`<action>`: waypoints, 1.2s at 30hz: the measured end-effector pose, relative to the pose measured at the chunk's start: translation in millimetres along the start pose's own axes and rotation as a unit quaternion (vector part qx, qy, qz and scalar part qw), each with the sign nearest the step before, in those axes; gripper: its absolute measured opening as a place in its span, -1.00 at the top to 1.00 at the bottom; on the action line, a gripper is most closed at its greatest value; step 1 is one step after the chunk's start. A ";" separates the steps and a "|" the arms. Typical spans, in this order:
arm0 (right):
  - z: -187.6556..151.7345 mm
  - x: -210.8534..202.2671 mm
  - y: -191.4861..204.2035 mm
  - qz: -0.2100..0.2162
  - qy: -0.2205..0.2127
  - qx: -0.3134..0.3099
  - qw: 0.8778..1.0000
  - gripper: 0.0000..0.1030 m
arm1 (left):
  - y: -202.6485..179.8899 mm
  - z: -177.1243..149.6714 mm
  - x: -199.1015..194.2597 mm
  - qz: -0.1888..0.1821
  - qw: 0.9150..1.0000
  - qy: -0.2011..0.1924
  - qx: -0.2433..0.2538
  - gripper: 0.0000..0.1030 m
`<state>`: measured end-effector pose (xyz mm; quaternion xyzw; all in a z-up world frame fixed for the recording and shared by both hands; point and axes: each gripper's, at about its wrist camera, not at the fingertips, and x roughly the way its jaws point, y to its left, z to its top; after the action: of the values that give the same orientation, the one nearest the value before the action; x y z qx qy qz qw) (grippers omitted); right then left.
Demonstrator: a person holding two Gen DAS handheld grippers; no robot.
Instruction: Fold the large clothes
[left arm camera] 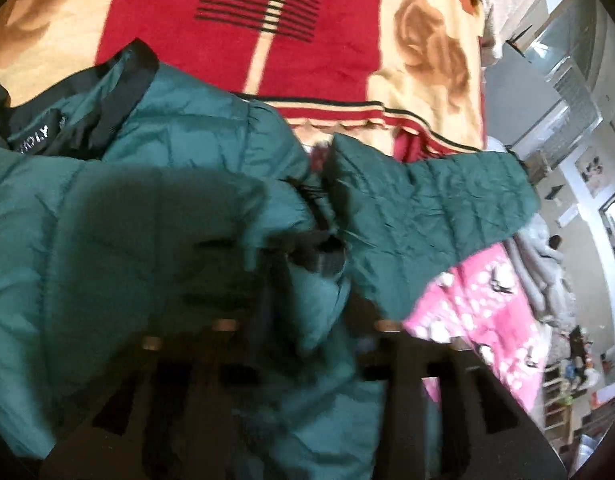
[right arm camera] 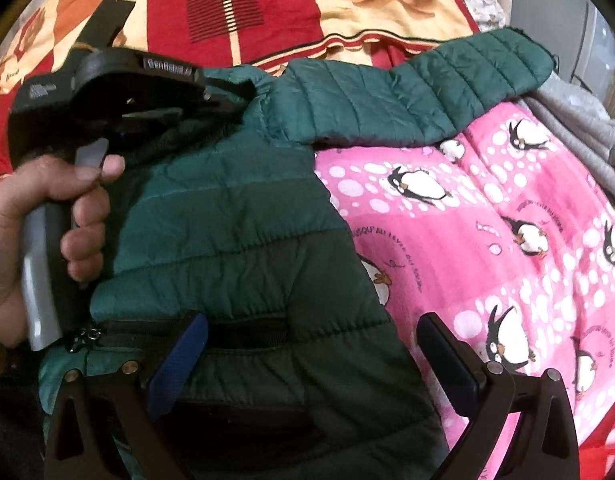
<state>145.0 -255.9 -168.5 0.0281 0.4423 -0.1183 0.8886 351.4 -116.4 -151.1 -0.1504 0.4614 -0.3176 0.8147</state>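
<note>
A large green quilted jacket (left arm camera: pixel 155 184) lies on the bed, with its black collar (left arm camera: pixel 119 80) at upper left and one sleeve (left arm camera: pixel 439 196) stretched out to the right. My left gripper (left arm camera: pixel 313 280) is shut on a bunched fold of the jacket. In the right wrist view the jacket's body (right arm camera: pixel 227 216) fills the middle and its sleeve (right arm camera: pixel 427 92) reaches to the upper right. My right gripper (right arm camera: pixel 311 344) is open just above the jacket's lower part by a black zipper (right arm camera: pixel 107 332). The left gripper's body and the hand holding it (right arm camera: pixel 59 216) show at left.
The bed has a red and cream patterned blanket (left arm camera: pixel 291 52) at the far side and a pink penguin blanket (right arm camera: pixel 487 216) on the right. Grey cloth (right arm camera: pixel 579 136) lies at the right edge. Room furniture (left arm camera: pixel 567 380) stands beyond the bed.
</note>
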 end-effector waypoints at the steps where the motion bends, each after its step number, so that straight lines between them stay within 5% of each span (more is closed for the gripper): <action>1: -0.2 -0.1 0.5 -0.002 0.000 -0.002 1.000 -0.99 | -3.4 -2.2 -8.0 -0.008 1.000 0.000 0.004 -0.17; 6: 0.1 0.6 0.5 -0.007 0.004 -0.004 1.000 -0.99 | -1.3 -13.8 -67.2 -0.026 0.999 -0.018 0.026 -0.26; 11: 2.9 -11.3 5.9 -0.016 -0.002 -0.017 1.000 -0.91 | 63.9 -16.8 -148.4 0.082 0.992 -0.090 -0.010 -0.26; 16: 61.3 -46.3 37.0 0.040 -0.078 -0.055 0.995 -0.89 | 143.8 -7.3 -203.4 0.198 0.966 -0.144 -0.082 -0.26; 20: 120.0 -24.4 81.0 0.125 -0.088 -0.095 0.984 -0.89 | 189.3 -7.1 -203.4 0.250 0.951 -0.137 -0.117 -0.26; 25: 148.3 23.8 123.6 0.207 -0.088 -0.133 0.965 -0.88 | 208.5 -31.5 -191.1 0.254 0.947 -0.140 -0.139 -0.26; 28: 152.6 71.7 128.2 0.188 -0.046 -0.152 0.969 -0.78 | 206.9 -36.2 -185.0 0.259 0.946 -0.141 -0.133 -0.26; 31: 154.2 118.2 95.5 0.179 0.014 -0.083 0.980 -0.78 | 209.2 -38.5 -178.5 0.259 0.947 -0.139 -0.129 -0.26; 33: 153.3 125.1 83.5 0.199 0.020 -0.060 0.978 -0.77 | 207.2 -39.2 -174.0 0.262 0.947 -0.137 -0.121 -0.27; 36: 149.5 123.9 93.1 0.172 0.016 -0.090 0.981 -0.78 | 205.5 -38.8 -171.3 0.273 0.945 -0.136 -0.115 -0.29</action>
<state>355.4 -211.7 -181.0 0.0259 0.4539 0.0770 0.8874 332.5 152.6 -169.8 -0.1532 0.4027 -0.0044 0.9024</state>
